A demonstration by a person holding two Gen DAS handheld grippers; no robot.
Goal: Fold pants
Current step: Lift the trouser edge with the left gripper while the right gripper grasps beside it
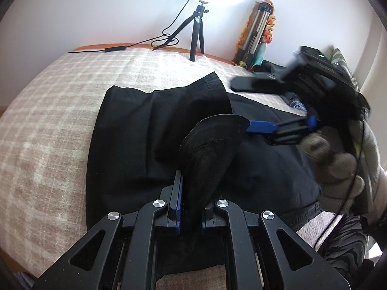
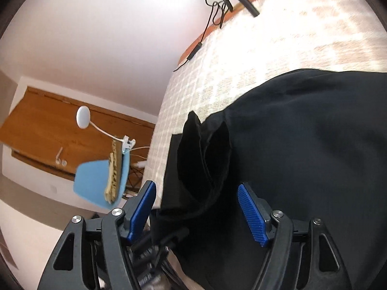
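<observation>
- While the black pants (image 1: pixel 135 133) lie spread over the checked blanket (image 1: pixel 48 120), we see the left gripper (image 1: pixel 191 193) clamped tight on a raised fold of their cloth.
- Right of that fold, we see the right gripper (image 1: pixel 263 107), its jaws wide apart and pressing on nothing.
- From the right wrist, its blue pads (image 2: pixel 251 215) stand either side of the pants' upturned fold, clear of it.
- Beyond the pants, a small tripod (image 1: pixel 196 31) stands on the blanket's far edge.

Bare blanket (image 1: pixel 60 111) left of pants (image 1: pixel 135 130); tripod (image 1: pixel 196 36) behind.
</observation>
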